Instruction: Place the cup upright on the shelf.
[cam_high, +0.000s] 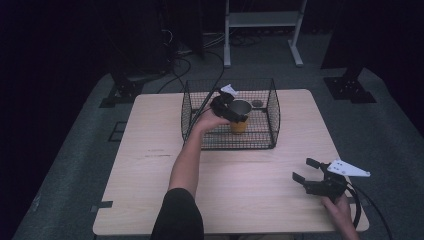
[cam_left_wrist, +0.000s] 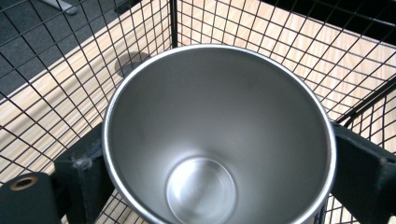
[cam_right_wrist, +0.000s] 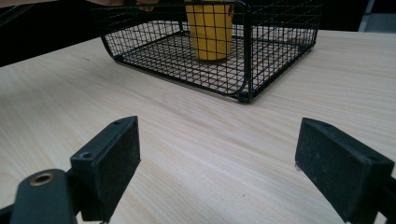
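Pale wooden table, a black wire basket on its far half, open at the top. Inside the basket, upright on the mesh floor toward the middle: a yellow tumbler with a bare steel interior, empty as seen from the left gripper view. Beside it, beyond the mesh, a small dark round spot, perhaps a hole in the tabletop.

Left gripper reached over the near basket wall, one black jaw on either side of the tumbler just under its rim. Jaws partly spread and snug to the wall; impossible to tell whether the pads press or merely flank it. Right gripper low over the near right part of the table, well apart from the basket, jaws wide and holding nothing.

Judged step: setting the tumbler down in the basket, at the point of letting go. Next move calls for spreading the left jaws clear of both sides, then lifting straight up and back over the wire wall, without brushing the rim or tipping the tumbler.
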